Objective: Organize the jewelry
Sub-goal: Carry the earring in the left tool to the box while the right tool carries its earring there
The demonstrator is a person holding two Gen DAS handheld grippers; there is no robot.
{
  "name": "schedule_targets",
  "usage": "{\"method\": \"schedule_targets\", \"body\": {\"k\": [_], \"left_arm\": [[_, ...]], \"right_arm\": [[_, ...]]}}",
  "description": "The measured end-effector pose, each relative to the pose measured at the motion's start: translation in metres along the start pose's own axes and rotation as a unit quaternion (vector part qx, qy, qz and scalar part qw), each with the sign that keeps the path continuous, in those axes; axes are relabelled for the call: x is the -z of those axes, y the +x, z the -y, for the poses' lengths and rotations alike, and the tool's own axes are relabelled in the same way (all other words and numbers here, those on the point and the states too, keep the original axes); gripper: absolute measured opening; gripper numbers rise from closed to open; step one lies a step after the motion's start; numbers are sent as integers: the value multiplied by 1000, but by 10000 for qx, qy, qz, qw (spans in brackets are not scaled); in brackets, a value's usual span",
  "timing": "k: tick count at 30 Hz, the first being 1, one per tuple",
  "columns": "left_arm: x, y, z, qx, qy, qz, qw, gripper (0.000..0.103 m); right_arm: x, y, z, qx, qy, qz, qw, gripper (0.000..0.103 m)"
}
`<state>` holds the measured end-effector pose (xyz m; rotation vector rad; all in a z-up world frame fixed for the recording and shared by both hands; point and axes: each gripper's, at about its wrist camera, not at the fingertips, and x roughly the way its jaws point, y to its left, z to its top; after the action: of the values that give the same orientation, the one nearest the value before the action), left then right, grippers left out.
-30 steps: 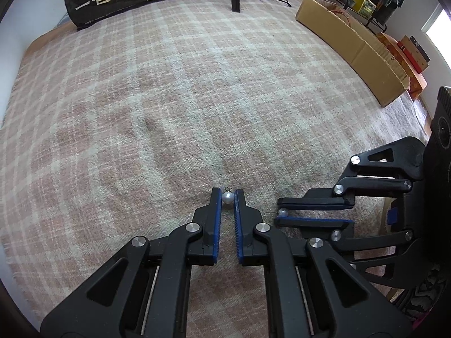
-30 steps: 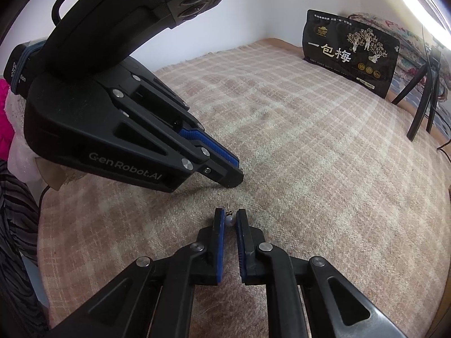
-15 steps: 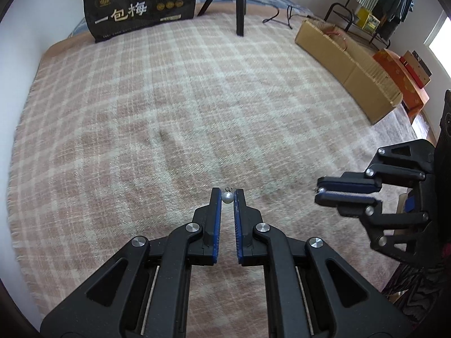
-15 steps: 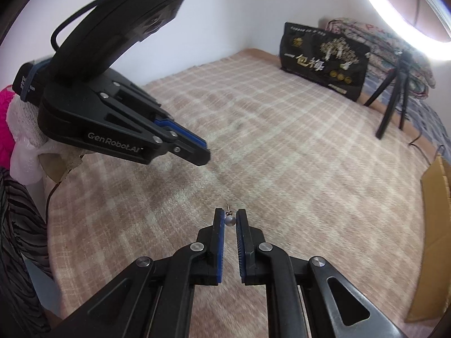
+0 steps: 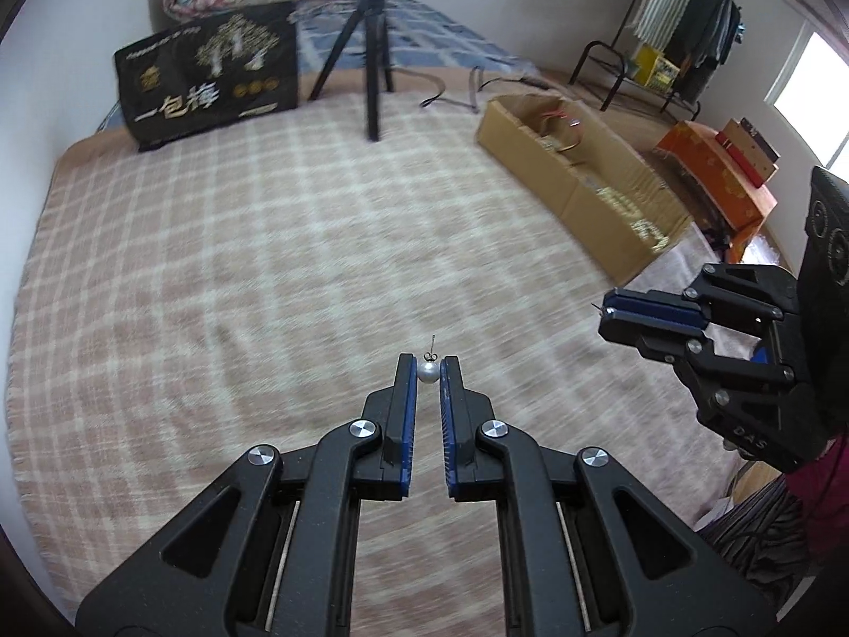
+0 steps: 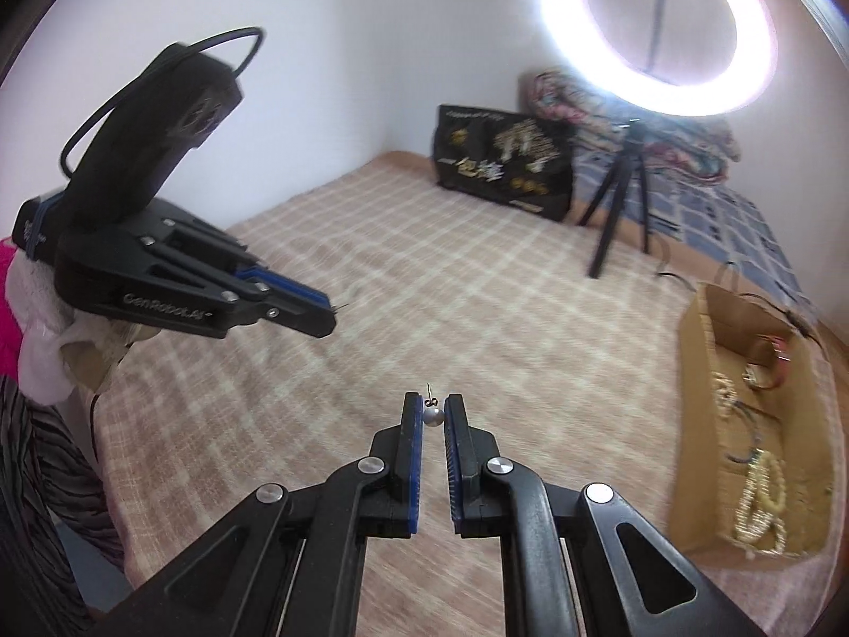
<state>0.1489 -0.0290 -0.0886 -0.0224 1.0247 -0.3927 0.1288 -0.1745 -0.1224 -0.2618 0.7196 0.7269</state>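
Observation:
My left gripper [image 5: 427,367] is shut on a pearl stud earring [image 5: 426,370], its thin post sticking up past the fingertips. My right gripper [image 6: 433,407] is shut on a second pearl earring [image 6: 432,415], post also upward. Both are lifted above the pink checked blanket [image 5: 223,265]. In the left wrist view the right gripper [image 5: 607,313] appears at the right edge; in the right wrist view the left gripper [image 6: 326,318] appears at the left, a post tip showing at its fingertips. An open cardboard box [image 6: 705,350] with several beaded necklaces and bracelets lies at the right.
A black printed bag [image 5: 207,74] leans at the far end of the bed beside folded quilts. A ring light [image 6: 658,21] on a black tripod [image 5: 371,48] stands there. Orange boxes [image 5: 711,170] and a clothes rack [image 5: 690,21] sit beyond the bed.
Both grippers have risen off the blanket with their earrings and tilted up, so more of the room shows. The two grippers have moved apart.

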Motion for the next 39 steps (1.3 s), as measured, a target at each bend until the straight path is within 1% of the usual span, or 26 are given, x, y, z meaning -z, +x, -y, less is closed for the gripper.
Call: {"method": "schedule_targets", "body": {"k": [6,13,17,22,26,34,39], "left_arm": [[-11,7,30,191,90,58,9998,7],[-27,19,57,295,150,124,9994,7],[-39,25,70,376,179,195,9989,7],[-58,35,89,476,221,287,9982,7],[-71,46,111,556,347,347,9972,7],[-86,73,148,633,568,312,9959,7],[-97,86,167,706,649,357,9947,7]], "right_arm": [[7,-23,34,307,217,117,9992,6],[11,-34,72,579,428,72,9974,6],[11,-36,94,776,505,-25,9957,6],[13,-40,122,1005,603,-42,9931,6],[15,-42,147,1183,724,-40,9903,6],[21,-42,190,1428,970,-53,9850,6],[22,-40,212,1533,1080,-53,9822,6]]}}
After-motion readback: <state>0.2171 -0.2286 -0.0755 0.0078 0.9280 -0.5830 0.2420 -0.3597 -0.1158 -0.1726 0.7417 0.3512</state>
